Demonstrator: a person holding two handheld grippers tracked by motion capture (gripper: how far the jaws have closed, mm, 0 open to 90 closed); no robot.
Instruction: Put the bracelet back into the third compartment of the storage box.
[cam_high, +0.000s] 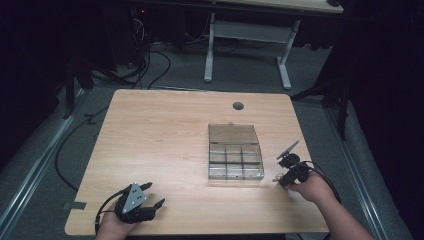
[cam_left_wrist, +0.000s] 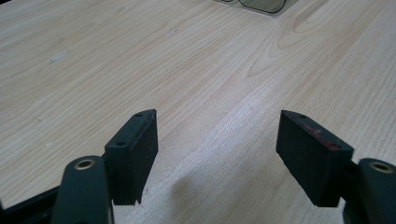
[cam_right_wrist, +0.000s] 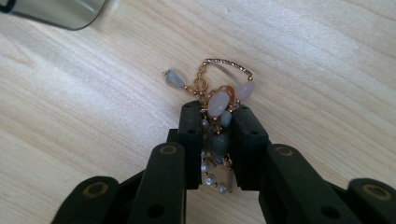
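1. The counter (cam_high: 165, 150) is a pale wood-grain top with rounded corners and a small dark round grommet (cam_high: 238, 105) near its far edge.
2. A clear plastic organiser box (cam_high: 235, 151) sits right of the counter's middle, its lid open toward the far edge and its lower part split into small compartments.
3. The right gripper (cam_right_wrist: 217, 135) is near the box's front right corner, just beside it. Its jaws stand narrow, pressed on a beaded bracelet (cam_right_wrist: 217, 103) with pale, grey and orange stones and a gold clasp; part of the bracelet spills past the jaw tips onto the wood.
4. The left gripper (cam_left_wrist: 217, 140) rests well apart from the box, at the counter's near left edge. Its jaws are spread wide with bare wood between them.
5. Beyond the counter's far side, the floor is grey carpet (cam_high: 250, 75) with black cables (cam_high: 155, 65) trailing across it.
6. Past the box and the far edge stands a second desk on a white frame (cam_high: 247, 47). The room around it is dark.
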